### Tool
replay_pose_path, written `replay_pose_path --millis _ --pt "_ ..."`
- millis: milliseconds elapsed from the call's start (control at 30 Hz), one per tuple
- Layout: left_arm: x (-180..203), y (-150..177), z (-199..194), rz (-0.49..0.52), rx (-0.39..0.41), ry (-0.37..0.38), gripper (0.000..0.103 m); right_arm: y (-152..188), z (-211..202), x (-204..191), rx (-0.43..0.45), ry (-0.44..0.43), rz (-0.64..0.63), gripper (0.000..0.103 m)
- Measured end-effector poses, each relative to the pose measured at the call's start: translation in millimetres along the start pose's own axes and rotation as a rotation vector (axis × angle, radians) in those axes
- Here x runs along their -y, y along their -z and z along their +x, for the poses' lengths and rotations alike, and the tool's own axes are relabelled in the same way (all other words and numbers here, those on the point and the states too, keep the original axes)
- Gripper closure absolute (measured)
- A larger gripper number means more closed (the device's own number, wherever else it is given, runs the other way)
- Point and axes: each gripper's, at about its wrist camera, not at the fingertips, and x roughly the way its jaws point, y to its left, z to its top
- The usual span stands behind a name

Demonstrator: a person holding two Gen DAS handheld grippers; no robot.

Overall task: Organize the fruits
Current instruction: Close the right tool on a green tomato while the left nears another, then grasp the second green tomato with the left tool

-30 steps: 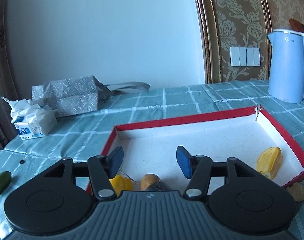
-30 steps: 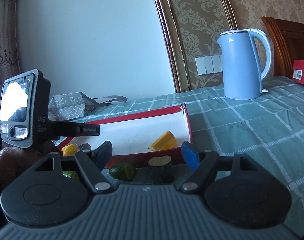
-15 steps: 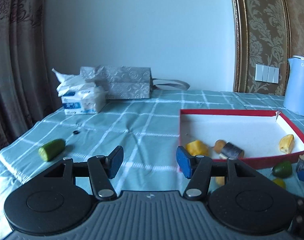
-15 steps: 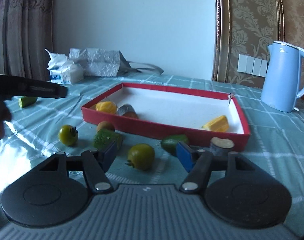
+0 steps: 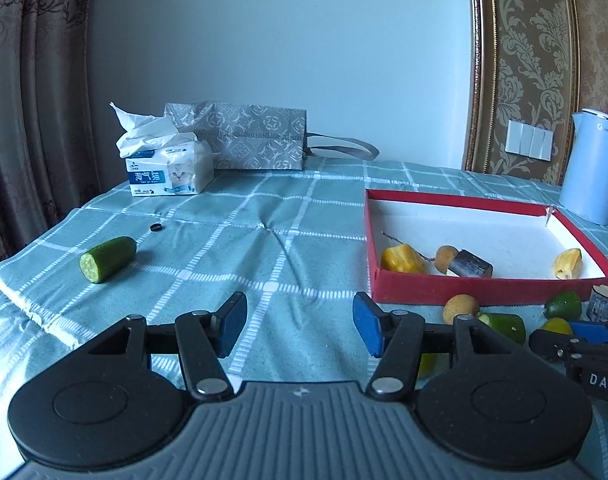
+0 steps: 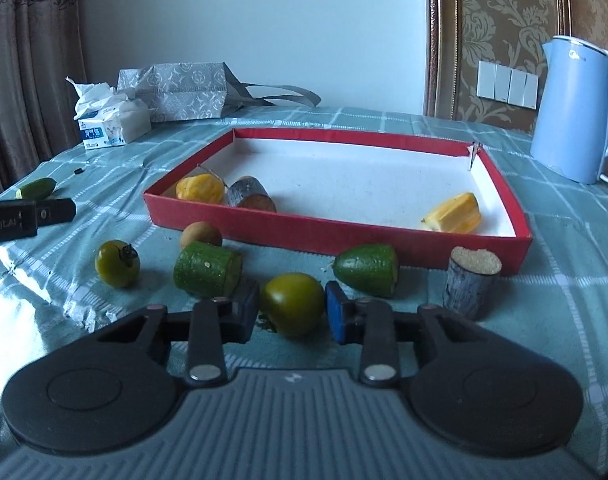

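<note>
A red tray with a white floor holds a yellow fruit, a grey cut stick and a yellow wedge. In front of it lie two green tomatoes, two cucumber pieces, a small brown fruit and an upright stick piece. My right gripper is open, its pads on either side of the nearer green tomato. My left gripper is open and empty over bare cloth, left of the tray. Another cucumber piece lies far left.
A blue kettle stands at the back right. A tissue pack and a grey patterned bag sit at the back left. A small black ring lies on the checked cloth. The table's left edge is near the cucumber.
Both grippers have pulled back and swung left from the tray. The right gripper has dropped low, so the green tomato now sits between its narrowed pads.
</note>
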Motion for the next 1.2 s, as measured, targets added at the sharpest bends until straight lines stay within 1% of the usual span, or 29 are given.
replay_pose_path --millis 167,300,400,467,567,700,800,933,1100,1133,1200 --pt "5 3 -3 0.024 -0.005 0.017 0.045 0 -1 -1 0.002 0.005 0.005 0.070" --pt "17 7 -4 0.101 -0.014 0.054 0.045 0 -12 5 0.036 0.000 0.038 0.070" --pt "29 13 -3 0.152 -0.016 0.078 0.046 0 -19 9 0.044 -0.008 0.053 0.070" --pt "36 14 -2 0.176 0.001 0.085 0.046 1 -21 10 0.050 -0.012 0.055 0.070" --pt "44 11 1 0.190 0.000 0.091 0.045 1 -24 10 0.055 -0.021 0.062 0.070" --pt "48 10 -5 0.194 0.008 0.122 0.045 2 -27 10 0.069 -0.023 0.059 0.070" --pt "53 15 2 0.217 -0.014 0.113 0.045 3 -26 12 0.070 -0.023 0.064 0.070" --pt "53 17 18 0.205 -0.064 0.097 0.045 3 -26 13 0.074 -0.026 0.069 0.070" --pt "59 16 27 0.220 -0.078 0.087 0.045 3 -28 15 0.080 -0.027 0.075 0.070" --pt "61 15 29 0.223 -0.083 0.087 0.046 3 -28 15 0.080 -0.027 0.075 0.070" --pt "62 15 34 0.224 -0.107 0.091 0.063 3 -29 15 0.082 -0.028 0.078 0.070"
